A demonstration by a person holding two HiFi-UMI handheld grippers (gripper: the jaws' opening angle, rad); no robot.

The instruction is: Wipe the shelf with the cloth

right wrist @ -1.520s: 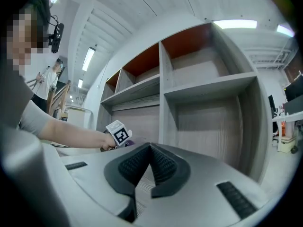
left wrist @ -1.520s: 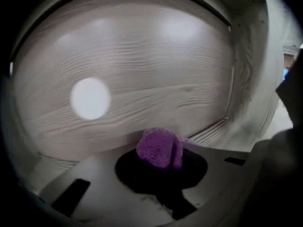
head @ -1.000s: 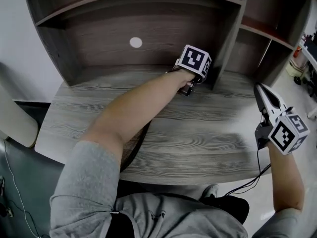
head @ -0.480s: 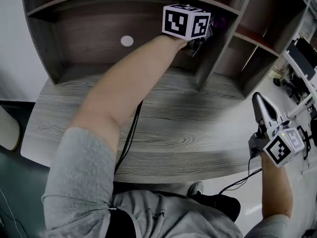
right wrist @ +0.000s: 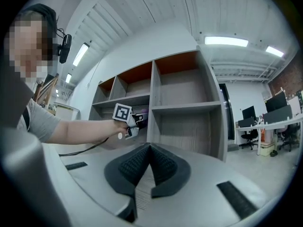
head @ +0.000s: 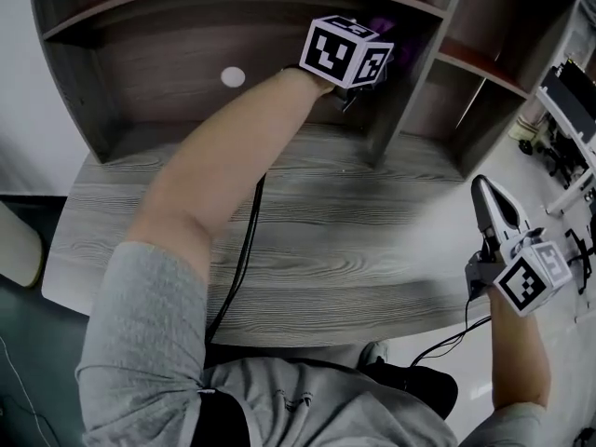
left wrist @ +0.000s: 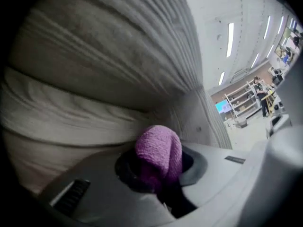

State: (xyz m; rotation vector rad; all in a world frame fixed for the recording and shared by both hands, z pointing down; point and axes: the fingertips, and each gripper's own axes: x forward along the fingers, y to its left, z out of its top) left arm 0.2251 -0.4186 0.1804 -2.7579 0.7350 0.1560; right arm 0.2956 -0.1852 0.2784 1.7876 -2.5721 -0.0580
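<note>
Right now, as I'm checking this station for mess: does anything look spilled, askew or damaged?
Nothing stands out. The desk carries only a cable, the shelf unit looks intact, the left hand-held gripper holds the purple cloth, and the right hand-held gripper is shut and empty.

Open-plan office or lab floor, by the look of it. Noted: grey wood-grain desk [head: 372, 250] with a shelf unit [right wrist: 184, 108] along its back edge. Also noted, well beyond the desk: monitors [right wrist: 277, 100], black office chairs [right wrist: 250, 137], ceiling strip lights [right wrist: 226, 41], open metal racking [left wrist: 244, 98].
</note>
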